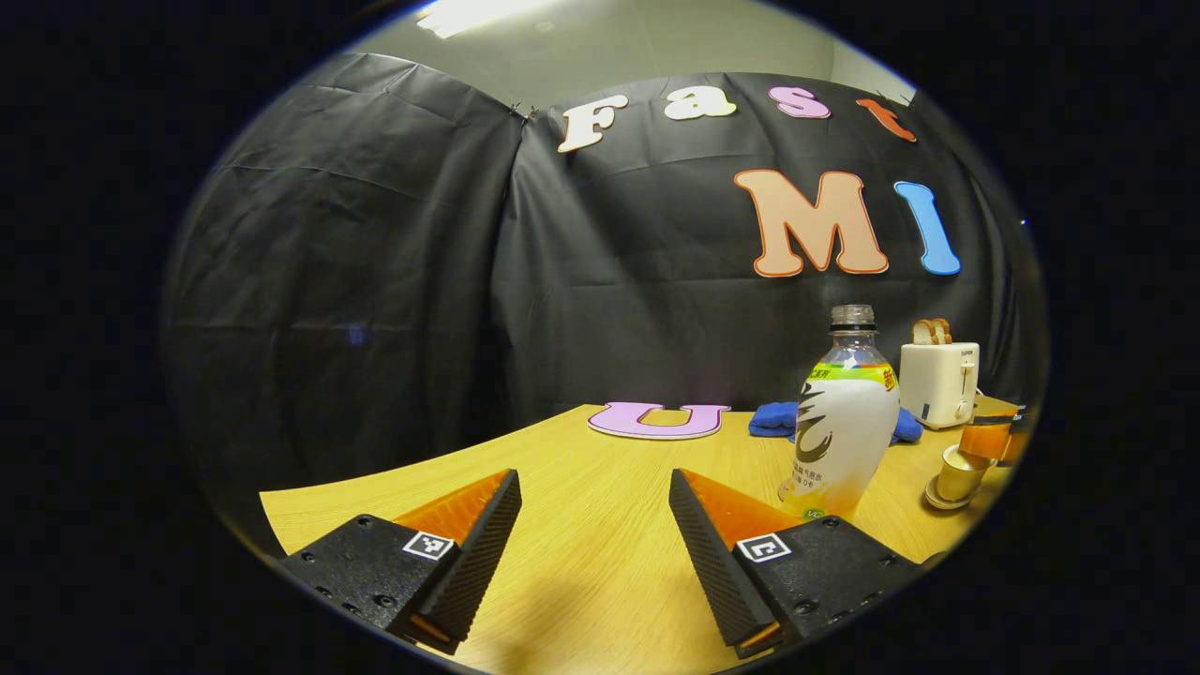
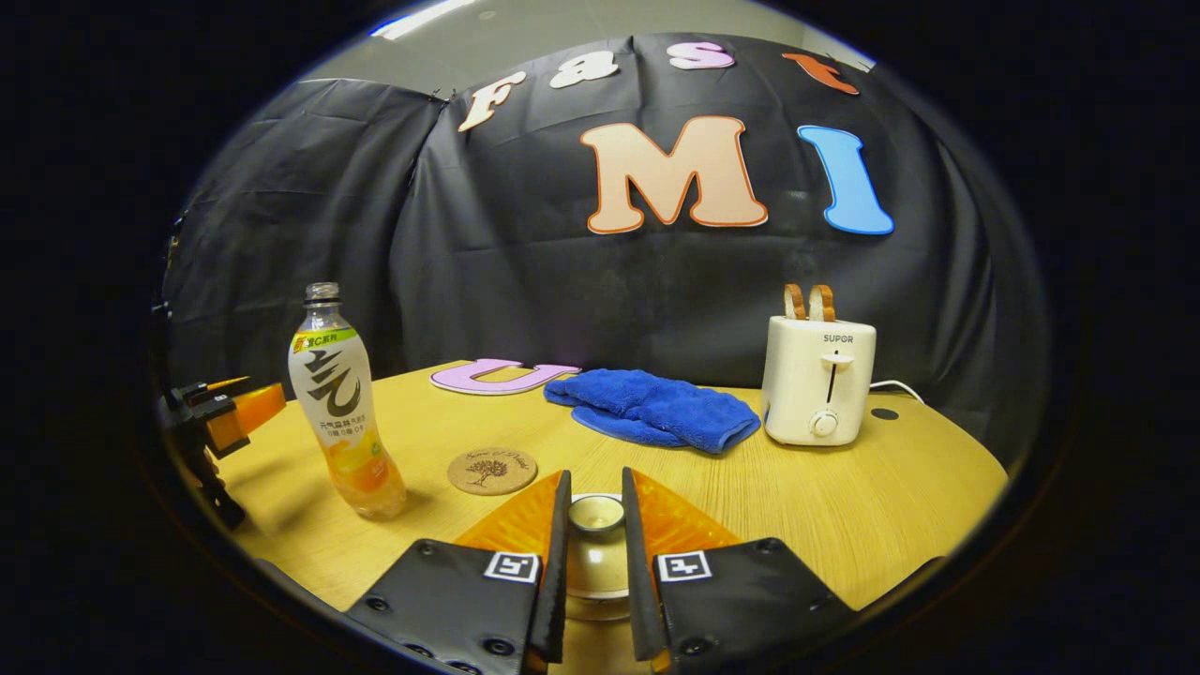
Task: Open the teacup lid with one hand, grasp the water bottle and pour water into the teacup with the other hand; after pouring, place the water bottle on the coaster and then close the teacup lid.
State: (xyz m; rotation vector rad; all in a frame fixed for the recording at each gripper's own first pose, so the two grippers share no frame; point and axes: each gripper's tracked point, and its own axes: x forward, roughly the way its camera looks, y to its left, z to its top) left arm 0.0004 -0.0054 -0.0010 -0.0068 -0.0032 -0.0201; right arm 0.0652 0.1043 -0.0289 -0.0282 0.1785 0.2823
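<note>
Over table (image 1: 600,525), left claw (image 1: 594,511) spread; right claw (image 2: 594,525) pinching teacup lid (image 2: 596,513) (knob).

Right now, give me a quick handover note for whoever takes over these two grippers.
Left gripper: open, holding nothing, low over the wooden table, with the water bottle ahead to its right.
Right gripper: fingers closed around the teacup lid's knob; whether the lid is lifted off the teacup cannot be told.
Bottle stands upright on the table, cap off, beside the empty cork coaster.
Done: lid gripped.
Left: grasp bottle, pour, set it on the coaster, close the lid.
</note>
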